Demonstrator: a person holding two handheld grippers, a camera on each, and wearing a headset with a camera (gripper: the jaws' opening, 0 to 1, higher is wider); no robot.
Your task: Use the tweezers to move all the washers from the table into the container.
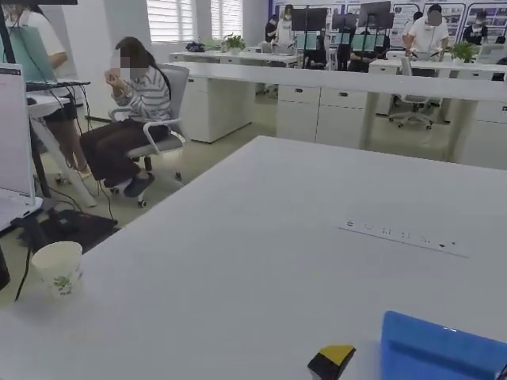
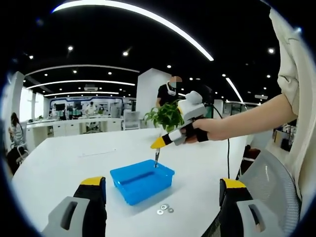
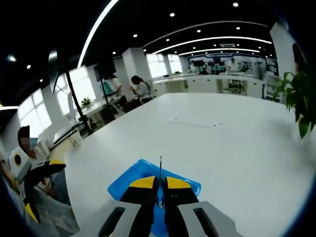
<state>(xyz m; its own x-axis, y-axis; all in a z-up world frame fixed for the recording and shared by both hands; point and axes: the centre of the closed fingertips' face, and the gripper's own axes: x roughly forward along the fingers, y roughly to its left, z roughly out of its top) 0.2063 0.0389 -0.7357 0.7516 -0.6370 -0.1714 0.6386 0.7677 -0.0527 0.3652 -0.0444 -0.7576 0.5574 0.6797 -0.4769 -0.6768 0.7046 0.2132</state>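
Observation:
A blue container (image 2: 142, 180) sits on the white table, and three washers (image 2: 164, 209) lie just in front of its near corner. My right gripper (image 2: 163, 141), held by a hand, hangs over the container, shut on thin metal tweezers (image 2: 156, 158) whose tip points down over the far rim. In the right gripper view the jaws (image 3: 159, 185) press together on the tweezers (image 3: 160, 170) above the container (image 3: 123, 182). Whether the tweezers hold a washer is too small to tell. My left gripper (image 2: 160, 197) stands open, wide apart, short of the container. A gripper tip (image 1: 331, 360) shows beside the container (image 1: 444, 348).
A paper cup (image 1: 58, 267) stands off the table's left side. A potted plant (image 2: 168, 116) sits at the table's far end, and a flush socket strip (image 1: 404, 235) runs across the tabletop. A grey chair (image 2: 269, 177) is close on the right. People sit at other desks.

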